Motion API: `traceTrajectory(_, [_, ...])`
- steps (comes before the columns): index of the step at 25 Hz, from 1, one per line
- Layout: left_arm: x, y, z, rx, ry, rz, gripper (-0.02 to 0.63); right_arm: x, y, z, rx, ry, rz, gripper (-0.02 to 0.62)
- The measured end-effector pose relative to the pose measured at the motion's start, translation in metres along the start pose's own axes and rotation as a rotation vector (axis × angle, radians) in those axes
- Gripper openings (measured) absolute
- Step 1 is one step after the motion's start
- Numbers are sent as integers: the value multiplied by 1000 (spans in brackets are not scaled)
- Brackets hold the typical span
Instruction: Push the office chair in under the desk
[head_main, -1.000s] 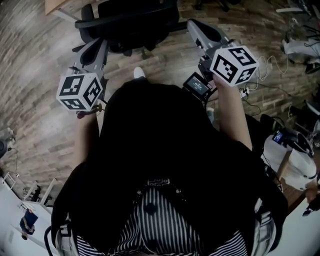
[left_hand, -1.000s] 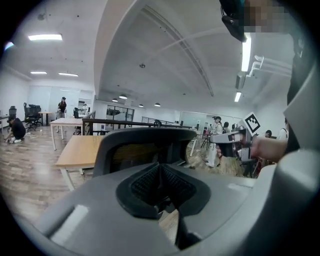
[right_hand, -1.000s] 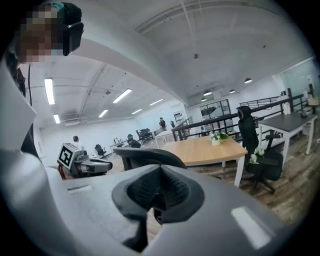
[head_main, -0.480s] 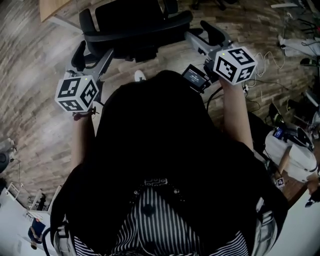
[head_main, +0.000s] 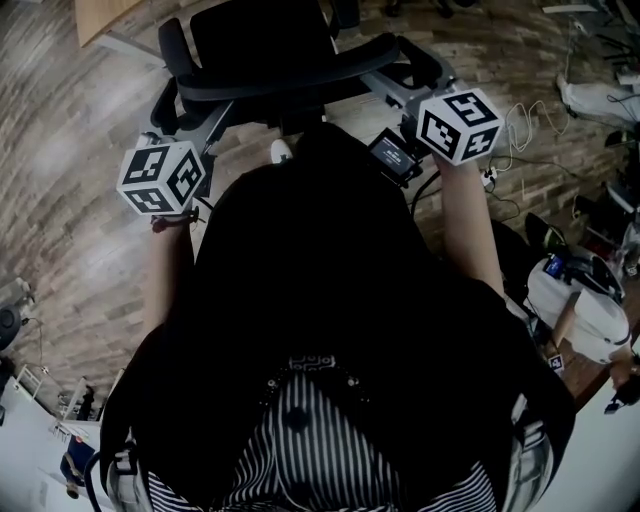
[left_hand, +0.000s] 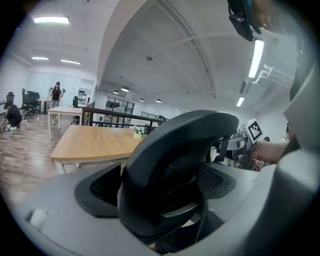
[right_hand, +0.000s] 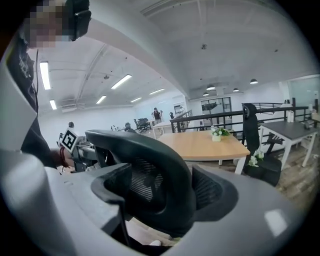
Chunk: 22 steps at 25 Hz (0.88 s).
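The black office chair (head_main: 270, 50) stands just in front of me, its back toward me. My left gripper (head_main: 200, 115) is at the left end of the curved backrest rim (left_hand: 170, 165). My right gripper (head_main: 400, 85) is at the rim's right end (right_hand: 150, 170). Both grippers' jaws have just been opening and now stand wide. The rim lies between each pair with a gap at the pads (left_hand: 100, 190). The wooden desk (left_hand: 95, 142) is beyond the chair and appears again as the desk (right_hand: 205, 142) in the right gripper view.
A desk corner (head_main: 100, 15) shows at the head view's top left. Cables and a power strip (head_main: 500, 170) lie on the wood floor to my right, near white gear (head_main: 590, 320). Another black chair (right_hand: 255, 135) stands right of the desk. People (left_hand: 56, 92) are far off.
Both grippers' jaws have spread wide apart. In the head view the chair's back has come nearer to me, and its rim now reaches between the two grippers, which sit slightly lower.
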<state>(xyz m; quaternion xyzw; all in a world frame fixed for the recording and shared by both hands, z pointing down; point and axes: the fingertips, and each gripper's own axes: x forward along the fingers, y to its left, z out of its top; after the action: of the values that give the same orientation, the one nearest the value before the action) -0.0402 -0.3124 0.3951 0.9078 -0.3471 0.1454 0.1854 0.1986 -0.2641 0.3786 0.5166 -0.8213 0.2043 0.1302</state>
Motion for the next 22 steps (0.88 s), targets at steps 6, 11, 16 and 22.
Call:
traceTrajectory(6, [12, 9, -6, -9, 34, 23, 462, 18, -2, 8, -26, 28, 31, 365])
traceTrajectory(11, [24, 10, -7, -12, 66, 26, 460, 21, -4, 16, -18, 34, 73, 365])
traceTrajectory(16, [34, 13, -1, -35, 90, 43, 456, 26, -12, 21, -17, 48, 94, 365])
traceTrajectory(22, [33, 19, -4, -45, 84, 77, 460, 35, -12, 19, -46, 91, 115, 354])
